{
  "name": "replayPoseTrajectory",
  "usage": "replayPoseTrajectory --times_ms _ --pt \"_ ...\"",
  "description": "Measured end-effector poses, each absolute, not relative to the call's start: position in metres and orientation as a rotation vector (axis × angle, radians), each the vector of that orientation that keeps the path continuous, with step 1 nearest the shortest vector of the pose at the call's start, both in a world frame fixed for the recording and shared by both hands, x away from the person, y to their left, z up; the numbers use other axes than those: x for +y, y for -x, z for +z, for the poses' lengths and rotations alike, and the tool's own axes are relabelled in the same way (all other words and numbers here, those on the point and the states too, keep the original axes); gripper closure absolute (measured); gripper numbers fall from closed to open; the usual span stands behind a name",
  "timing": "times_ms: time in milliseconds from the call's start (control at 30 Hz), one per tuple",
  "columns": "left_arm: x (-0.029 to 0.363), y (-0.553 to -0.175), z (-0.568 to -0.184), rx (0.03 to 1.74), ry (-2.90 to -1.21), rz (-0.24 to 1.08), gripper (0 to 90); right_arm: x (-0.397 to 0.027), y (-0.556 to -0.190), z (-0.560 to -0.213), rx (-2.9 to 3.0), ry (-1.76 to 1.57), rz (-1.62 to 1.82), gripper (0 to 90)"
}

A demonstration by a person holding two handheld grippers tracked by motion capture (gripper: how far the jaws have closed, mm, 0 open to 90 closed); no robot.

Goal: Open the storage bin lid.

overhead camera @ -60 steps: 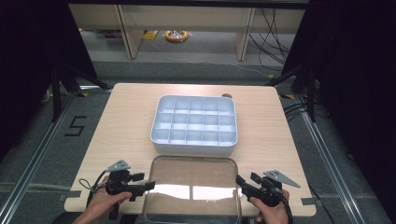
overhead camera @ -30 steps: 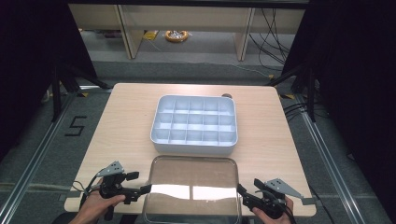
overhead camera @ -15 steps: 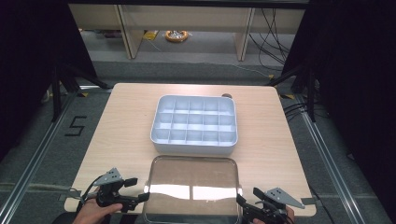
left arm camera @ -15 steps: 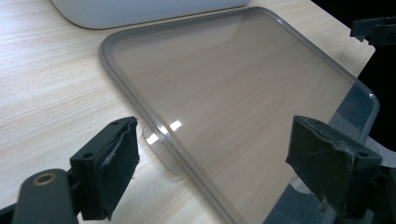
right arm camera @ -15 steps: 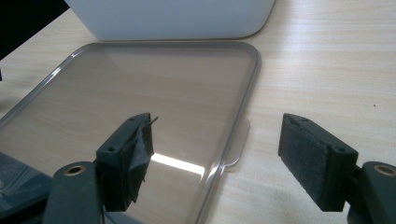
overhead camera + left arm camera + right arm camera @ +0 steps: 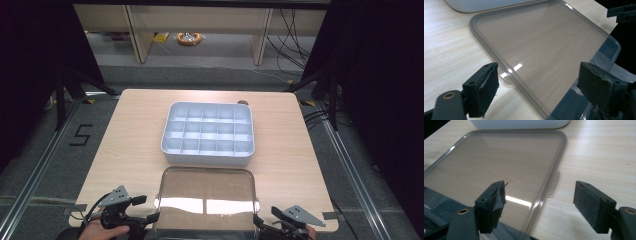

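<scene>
A clear lid [image 6: 206,200] lies flat on the table [image 6: 135,145] at the near edge, its 6 o'clock side hanging past the table's rim. A white divided tray [image 6: 208,133] sits just beyond it at 12 o'clock, apart from the lid by a narrow gap.

The left gripper [image 6: 148,218] sits at the lid's 8 o'clock corner, held by a hand [image 6: 102,231]. In the left gripper view its jaws stand wide open, holding nothing, with the lid's edge and small tab [image 6: 507,76] between them.

The right gripper [image 6: 260,223] is at the lid's 4 o'clock corner. In the right gripper view its jaws are also spread wide and empty, straddling the lid's rim and tab [image 6: 552,183].
</scene>
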State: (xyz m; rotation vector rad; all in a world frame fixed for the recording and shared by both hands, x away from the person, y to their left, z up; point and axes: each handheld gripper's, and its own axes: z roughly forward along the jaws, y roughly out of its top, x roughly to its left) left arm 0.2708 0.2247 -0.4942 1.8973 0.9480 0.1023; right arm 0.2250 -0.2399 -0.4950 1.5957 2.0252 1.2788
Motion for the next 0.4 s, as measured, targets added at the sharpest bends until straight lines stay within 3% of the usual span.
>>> replayPoseTrajectory --times_ms 400 --pt "0.2273 -0.273 -0.4942 0.962 -1.894 0.105 16.5 -0.2439 -0.2288 -0.4957 2.045 -1.544 1.295 26.3"
